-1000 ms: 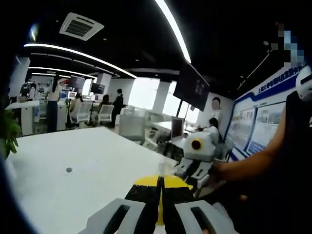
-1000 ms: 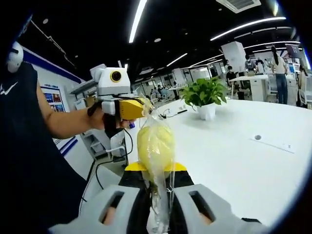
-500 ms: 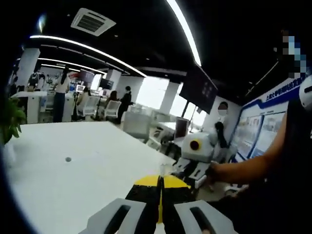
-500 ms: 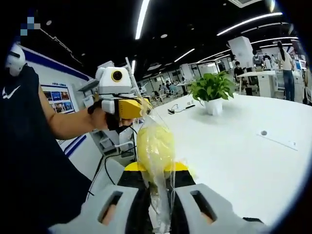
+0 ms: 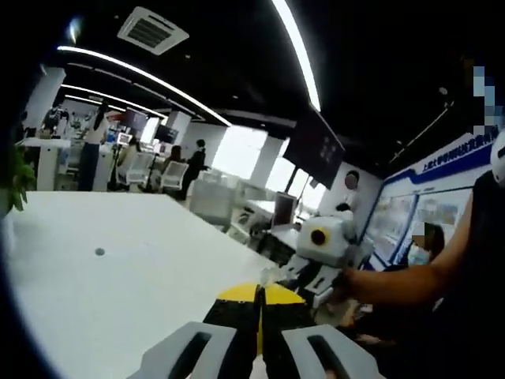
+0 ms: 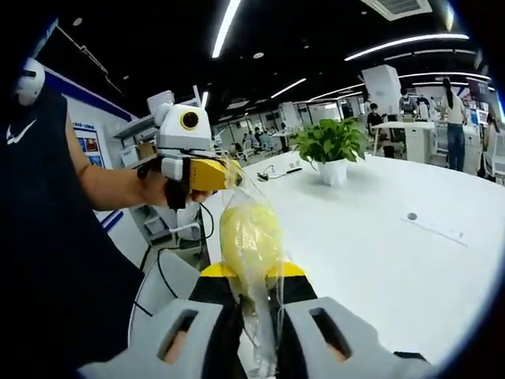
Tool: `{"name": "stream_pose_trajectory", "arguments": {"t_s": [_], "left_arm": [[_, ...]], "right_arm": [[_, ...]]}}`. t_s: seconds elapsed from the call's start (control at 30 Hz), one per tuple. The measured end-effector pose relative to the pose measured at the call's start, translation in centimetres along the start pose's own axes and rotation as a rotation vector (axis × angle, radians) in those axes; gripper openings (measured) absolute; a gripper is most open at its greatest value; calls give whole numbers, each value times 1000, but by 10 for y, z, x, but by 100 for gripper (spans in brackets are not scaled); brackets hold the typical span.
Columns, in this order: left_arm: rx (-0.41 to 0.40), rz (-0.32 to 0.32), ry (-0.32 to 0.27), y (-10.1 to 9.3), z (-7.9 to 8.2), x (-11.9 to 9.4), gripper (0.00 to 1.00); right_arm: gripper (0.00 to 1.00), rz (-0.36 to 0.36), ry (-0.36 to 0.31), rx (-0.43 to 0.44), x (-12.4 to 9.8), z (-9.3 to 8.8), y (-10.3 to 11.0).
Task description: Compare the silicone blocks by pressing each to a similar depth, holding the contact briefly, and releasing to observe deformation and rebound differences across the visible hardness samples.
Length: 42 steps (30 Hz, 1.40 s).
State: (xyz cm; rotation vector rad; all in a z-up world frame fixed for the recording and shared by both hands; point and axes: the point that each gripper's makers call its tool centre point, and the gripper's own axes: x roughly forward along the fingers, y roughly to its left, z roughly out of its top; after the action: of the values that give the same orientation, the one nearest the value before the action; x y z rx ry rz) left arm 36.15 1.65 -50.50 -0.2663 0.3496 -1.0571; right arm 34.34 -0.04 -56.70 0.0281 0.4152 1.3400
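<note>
- One yellow silicone block (image 6: pixel 250 237) hangs inside a clear plastic bag (image 6: pixel 256 316), held in the air over the near edge of the white table (image 6: pixel 379 253).
- We see the bag stretched between our two grippers: the right gripper (image 6: pixel 254 296) has its jaws clamped on the lower end of the bag, just under the block.
- The left gripper (image 6: pixel 225 174) has its yellow jaws pinched on the bag's upper end, with a hand (image 6: pixel 154 189) gripping it from behind.
- In the left gripper view, the left gripper (image 5: pixel 259 304) has its jaws pressed together, and the right gripper (image 5: pixel 319 264) shows beyond them.
- A potted green plant (image 6: pixel 331 150) stands farther back on the table.
- People stand at desks in the distance.
</note>
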Motion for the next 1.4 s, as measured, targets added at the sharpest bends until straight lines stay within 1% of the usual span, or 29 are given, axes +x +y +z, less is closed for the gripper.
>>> {"name": "stream_pose_trajectory", "arguments": {"t_s": [0.07, 0.17, 0.2, 0.23, 0.27, 0.3, 0.43, 0.5, 0.53, 0.57, 0.6, 0.63, 0.67, 0.77, 0.83, 0.87, 0.9, 1.0, 1.03, 1.07, 1.13, 1.17, 1.2, 1.23, 1.27, 1.3, 1.33, 1.37, 1.4], "left_arm": [[71, -1, 15, -2, -1, 0, 0], [35, -1, 8, -3, 0, 2, 0], [32, -2, -2, -4, 1, 2, 0], [30, 0, -10, -4, 3, 3, 0], [27, 5, -13, -4, 4, 5, 0], [25, 10, -18, -5, 5, 7, 0], [18, 18, -9, -7, 9, 12, 0], [32, 12, -30, -6, 13, 13, 0], [23, 3, -31, -6, 14, 14, 0], [27, -3, -34, -6, 13, 15, 0], [-6, 1, -27, -4, 10, 16, 0], [-6, 1, -20, -5, 9, 15, 0], [8, -1, -17, -7, 9, 13, 0], [-7, -14, -11, -4, 6, 9, 0], [-45, -17, -14, 0, 1, 8, 0], [-49, -13, -8, 1, -1, 8, 0], [-43, -13, -2, 0, -4, 8, 0], [-44, -14, 3, 4, -10, 7, 0], [-60, -9, 4, 7, -12, 7, 0], [-81, -4, -3, 9, -13, 7, 0], [-91, 7, -4, 13, -17, 8, 0], [-91, 15, 1, 16, -19, 9, 0], [-94, 18, 3, 18, -20, 10, 0], [-101, 23, 5, 21, -22, 11, 0], [-107, 26, 2, 22, -23, 12, 0], [-118, 27, -2, 23, -24, 12, 0], [-130, 30, -10, 24, -25, 14, 0], [-132, 31, -11, 25, -26, 14, 0], [-139, 36, -14, 27, -28, 16, 0]], "right_arm": [[7, -5, -7, -7, 0, -2, 0], [9, 0, -47, 50, -1, -1, -4], [9, -5, -56, 29, -2, -1, -4], [10, -20, -84, -32, -2, 2, -6], [11, -28, -99, -47, -3, 3, -7], [11, -31, -104, -27, -4, 2, -8], [13, -28, -97, -1, -7, 3, -10], [14, -34, -123, -33, -8, 7, -9], [14, -37, -130, -44, -8, 7, -9], [14, -45, -140, -39, -9, 6, -11], [14, -68, -146, 8, -9, 3, -14], [14, -71, -138, 30, -9, 2, -13], [14, -59, -141, 21, -7, 1, -8], [17, -59, -147, 11, -3, -1, -5], [20, -92, -130, 5, -3, -5, -11], [22, -104, -135, 12, -4, -6, -13], [24, -132, -162, 11, -8, -4, -17], [34, -168, -179, 28, -12, -9, -23], [40, -185, -178, 31, -14, -10, -26], [53, -281, -199, 32, -22, -12, -40], [73, -327, -223, 52, -29, -15, -46], [81, -356, -216, 46, -33, -20, -51], [85, -380, -198, 31, -39, -29, -55], [85, -381, -184, 35, -41, -35, -55], [80, -382, -168, 52, -45, -42, -54], [77, -387, -167, 63, -52, -49, -55], [79, -406, -173, 63, -57, -53, -57], [85, -436, -179, 54, -62, -55, -61], [91, -464, -170, 56, -68, -62, -65]]}}
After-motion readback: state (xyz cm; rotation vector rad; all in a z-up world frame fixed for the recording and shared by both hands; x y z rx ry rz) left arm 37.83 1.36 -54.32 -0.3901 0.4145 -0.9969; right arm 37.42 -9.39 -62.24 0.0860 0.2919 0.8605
